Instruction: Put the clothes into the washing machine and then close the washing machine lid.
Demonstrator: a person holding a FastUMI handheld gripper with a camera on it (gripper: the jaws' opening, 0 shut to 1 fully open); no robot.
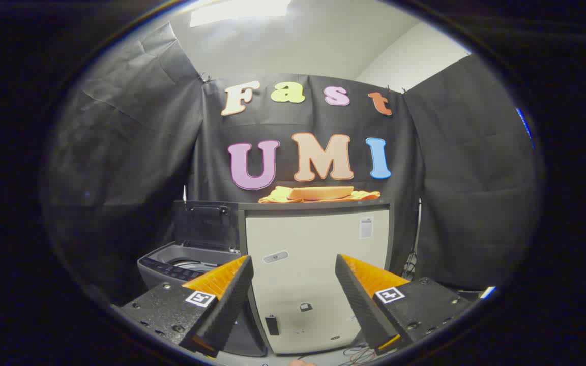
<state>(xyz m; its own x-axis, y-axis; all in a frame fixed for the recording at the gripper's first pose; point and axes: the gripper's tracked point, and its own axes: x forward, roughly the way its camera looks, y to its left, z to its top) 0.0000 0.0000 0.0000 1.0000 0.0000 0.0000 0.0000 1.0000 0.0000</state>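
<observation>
Orange clothes [319,194] lie folded in a low heap on top of a tall cream cabinet [318,254], well beyond my fingers. Left of the cabinet stands a grey top-loading washing machine [181,264] with its dark lid [206,223] raised upright at the back, and part of the drum opening shows. My gripper [293,262] is open, with nothing between its fingers. It points at the cabinet's front, some distance off and below the clothes. The left finger covers part of the washer's near corner.
Black cloth walls close in the booth behind and on both sides. The cabinet's dark top edge [313,205] sits higher than the washer. Cables [359,353] lie on the floor by the cabinet's foot, and more hang at its right side.
</observation>
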